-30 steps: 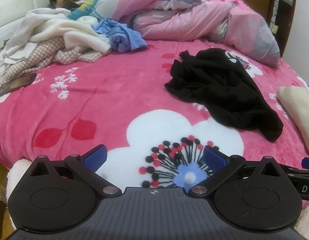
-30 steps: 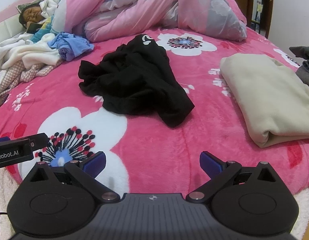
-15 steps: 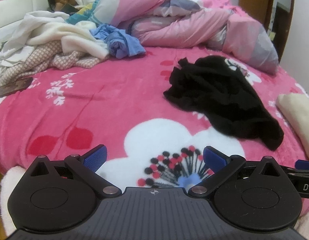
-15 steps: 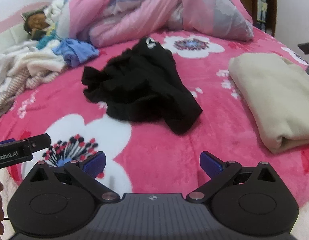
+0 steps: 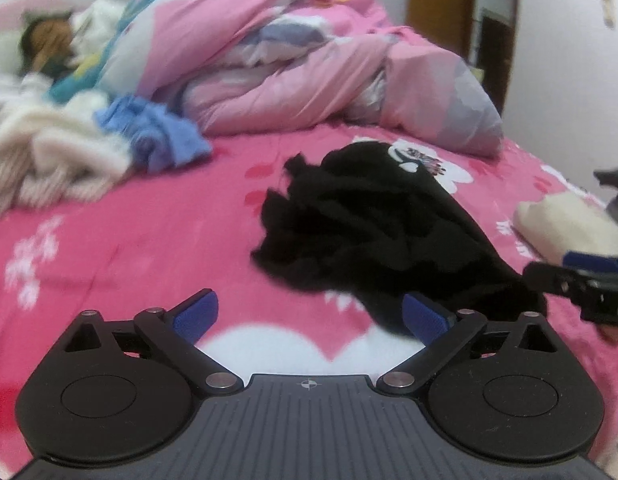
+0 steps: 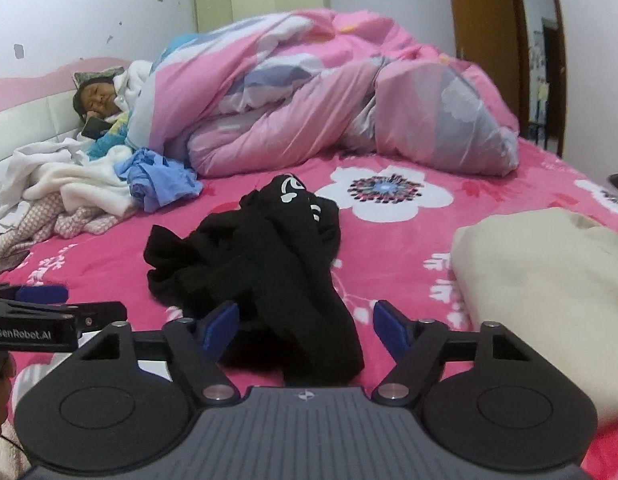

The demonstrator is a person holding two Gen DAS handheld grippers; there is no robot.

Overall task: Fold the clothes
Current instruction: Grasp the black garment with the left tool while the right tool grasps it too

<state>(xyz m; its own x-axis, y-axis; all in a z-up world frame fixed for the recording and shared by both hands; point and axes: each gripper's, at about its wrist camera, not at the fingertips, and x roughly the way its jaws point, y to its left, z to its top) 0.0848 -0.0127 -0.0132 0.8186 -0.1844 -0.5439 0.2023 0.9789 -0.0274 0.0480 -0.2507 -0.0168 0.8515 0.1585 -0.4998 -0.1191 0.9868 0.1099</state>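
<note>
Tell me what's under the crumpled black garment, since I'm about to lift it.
The black garment lies directly on the pink floral blanket, partly covering a white flower print. Anything beneath its bunched folds is hidden.

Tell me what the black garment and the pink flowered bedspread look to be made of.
Black garment: a soft matte knit, probably cotton jersey; it slumps in limp folds with no sheen and carries a small white print. Pink flowered bedspread: plush fleece, likely synthetic; its surface looks fuzzy, with softly blurred print edges.
</note>
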